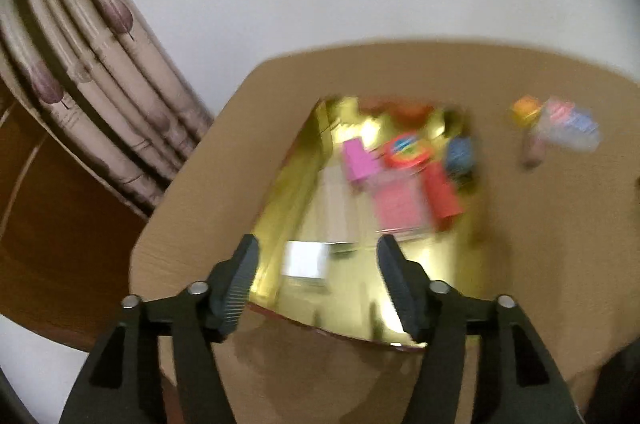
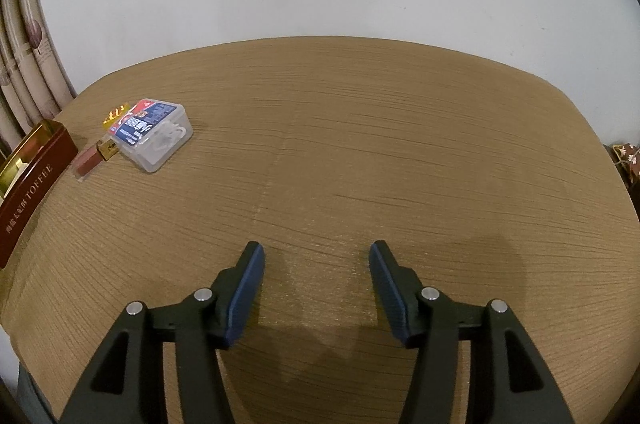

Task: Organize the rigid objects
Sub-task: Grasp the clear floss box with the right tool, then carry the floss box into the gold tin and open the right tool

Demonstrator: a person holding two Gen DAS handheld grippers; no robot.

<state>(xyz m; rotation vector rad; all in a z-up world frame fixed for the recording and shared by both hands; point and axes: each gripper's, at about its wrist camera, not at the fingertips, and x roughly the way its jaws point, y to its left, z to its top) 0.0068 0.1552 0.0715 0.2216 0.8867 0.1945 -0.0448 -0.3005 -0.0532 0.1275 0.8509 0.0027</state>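
Observation:
A gold-lined toffee tin (image 1: 288, 192) stands open on the table, holding several small items: a pink box (image 1: 360, 160), a red round lid (image 1: 406, 150), a red cylinder (image 1: 442, 196) and a blue item (image 1: 460, 152). My left gripper (image 1: 316, 256) is open and empty above the tin's near end. The left wrist view is blurred. In the right wrist view the tin (image 2: 32, 180) shows its dark red side at the far left. A clear plastic box (image 2: 154, 134) and a small reddish lipstick-like tube (image 2: 90, 158) lie beside it. My right gripper (image 2: 316, 264) is open and empty over bare table.
The tan wooden table (image 2: 360, 144) stands against a white wall. A patterned curtain (image 1: 100, 72) hangs at the left. A yellow-capped item (image 1: 526, 108) lies behind the clear box (image 1: 572, 128) in the left wrist view.

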